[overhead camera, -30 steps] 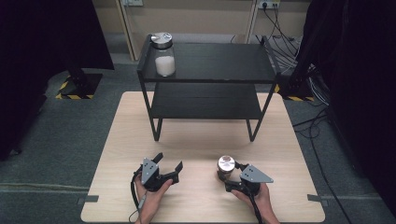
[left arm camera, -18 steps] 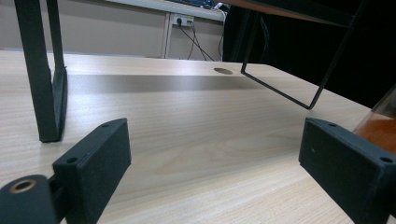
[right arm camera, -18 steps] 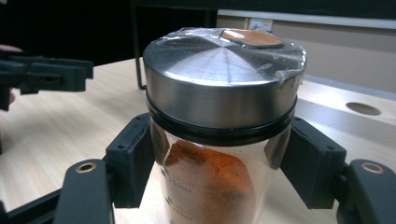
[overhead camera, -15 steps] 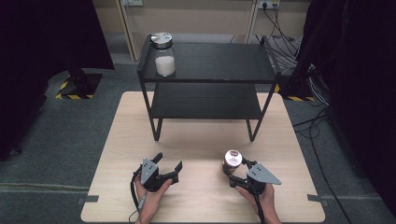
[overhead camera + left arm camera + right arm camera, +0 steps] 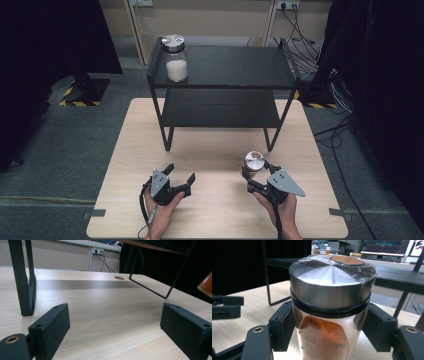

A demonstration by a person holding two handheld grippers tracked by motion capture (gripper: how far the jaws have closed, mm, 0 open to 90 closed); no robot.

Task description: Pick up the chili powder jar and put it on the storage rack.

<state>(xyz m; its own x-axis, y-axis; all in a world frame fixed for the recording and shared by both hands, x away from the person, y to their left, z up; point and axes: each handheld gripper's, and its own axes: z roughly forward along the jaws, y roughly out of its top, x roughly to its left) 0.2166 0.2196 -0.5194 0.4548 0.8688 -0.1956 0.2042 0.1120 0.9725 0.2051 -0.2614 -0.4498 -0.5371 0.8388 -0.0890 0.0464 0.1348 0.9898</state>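
The right gripper (image 5: 253,176) is clamped on the spice jar (image 5: 331,315) just below its lid, at 5 o'clock on the table (image 5: 125,165); left gripper (image 5: 179,175), jaws apart, idles at 7. Probably bound for the shelf rack (image 5: 225,67) at 12, beside the white-filled jar (image 5: 175,57).

Black tools (image 5: 179,181), grey triangular plates.

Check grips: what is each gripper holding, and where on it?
Right gripper is shut on the spice jar, clamping the glass body just under the metal lid. Left gripper is open, holding nothing.
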